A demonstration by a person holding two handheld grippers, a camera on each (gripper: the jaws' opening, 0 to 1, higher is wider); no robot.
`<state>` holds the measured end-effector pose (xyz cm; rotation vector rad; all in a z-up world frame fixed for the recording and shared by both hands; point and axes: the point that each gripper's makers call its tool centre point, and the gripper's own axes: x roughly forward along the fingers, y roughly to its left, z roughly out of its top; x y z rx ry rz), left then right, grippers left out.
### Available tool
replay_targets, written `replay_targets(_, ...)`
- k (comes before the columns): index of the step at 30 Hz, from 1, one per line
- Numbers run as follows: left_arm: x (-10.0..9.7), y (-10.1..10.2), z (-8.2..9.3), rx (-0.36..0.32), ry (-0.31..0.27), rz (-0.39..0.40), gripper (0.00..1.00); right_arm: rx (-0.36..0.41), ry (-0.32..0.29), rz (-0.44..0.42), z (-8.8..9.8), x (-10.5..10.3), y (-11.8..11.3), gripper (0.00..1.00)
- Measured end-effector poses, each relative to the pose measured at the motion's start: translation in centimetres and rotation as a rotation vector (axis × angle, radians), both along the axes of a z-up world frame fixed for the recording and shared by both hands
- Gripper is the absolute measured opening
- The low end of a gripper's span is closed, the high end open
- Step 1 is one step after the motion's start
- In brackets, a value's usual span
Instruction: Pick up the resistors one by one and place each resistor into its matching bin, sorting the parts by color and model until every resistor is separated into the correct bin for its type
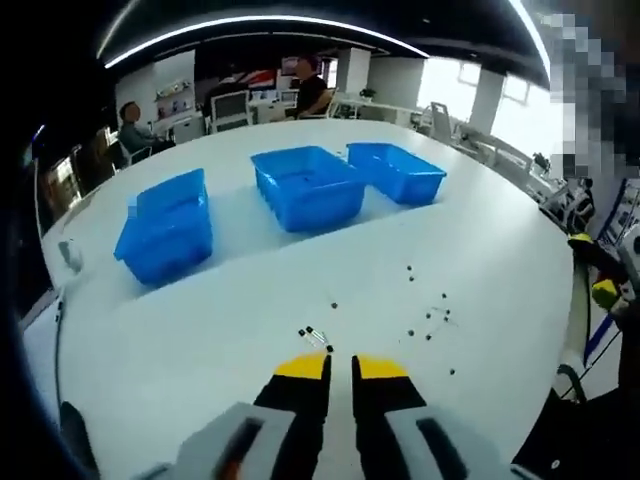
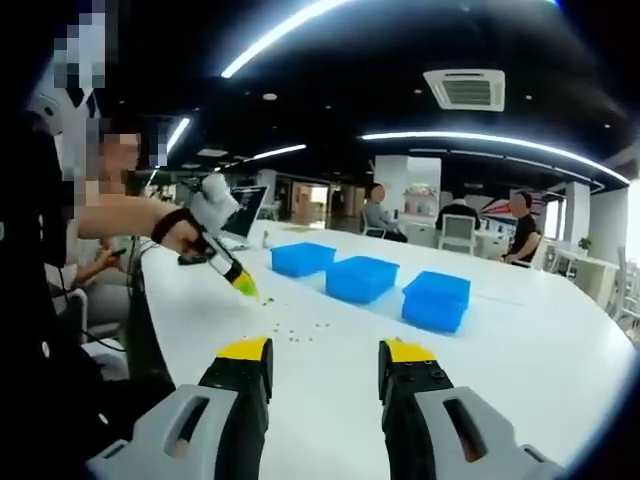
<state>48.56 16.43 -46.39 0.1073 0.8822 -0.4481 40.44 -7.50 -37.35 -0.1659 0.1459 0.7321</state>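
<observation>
In the left gripper view, the left gripper (image 1: 340, 365) hovers low over the table (image 1: 200, 350), its yellow-tipped jaws drawn close with a narrow slit between them, pinching nothing. Just beyond the tips lies a resistor (image 1: 314, 335), a tiny dark cylinder with thin leads; more resistors (image 1: 432, 322) are strewn to the right as small dark specks. Far off stand three bins (image 1: 308, 186), blue, rectangular, smooth plastic. The tabletop is white, glossy and hard, so a jaw that comes down off-centre would likely flick the light part away or catch only a lead and bend it.

In the right gripper view, the right gripper (image 2: 325, 365) is held high, jaws spread wide and empty. The left gripper (image 2: 243, 285) shows at left, pointing down at the specks. Colour bands are too small to read here, so a wrong bin is a real risk.
</observation>
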Motion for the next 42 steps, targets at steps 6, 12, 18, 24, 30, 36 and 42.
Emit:
replay_targets(6,1.0,-0.4,-1.7,0.058,0.073,0.010,0.18,0.004,0.004,-0.012,-0.3,-0.1,-0.5,0.44)
replay_targets(12,1.3,-0.7,-1.8,0.078,0.086,0.019,0.10,0.016,0.014,-0.028,-0.6,0.2,-1.3,0.44)
replay_targets(18,1.2,-0.9,-1.8,0.081,0.087,0.013,0.07,0.020,0.017,-0.021,-0.7,0.4,-1.3,0.44)
replay_targets(24,1.0,-0.8,-1.8,0.069,0.078,-0.004,0.06,0.020,0.015,-0.016,-0.7,0.4,-1.2,0.44)
replay_targets(30,0.7,-1.1,-0.8,0.004,0.004,-0.028,0.06,0.019,0.010,-0.019,-0.4,0.2,-1.2,0.44)
replay_targets(36,-0.6,-1.9,3.2,-0.157,-0.156,-0.041,0.06,0.005,0.008,-0.010,-0.2,0.0,-0.6,0.44)
replay_targets(42,-3.2,-1.5,8.5,-0.317,-0.375,-0.042,0.06,-0.003,-0.003,-0.008,0.5,-0.1,-0.1,0.44)
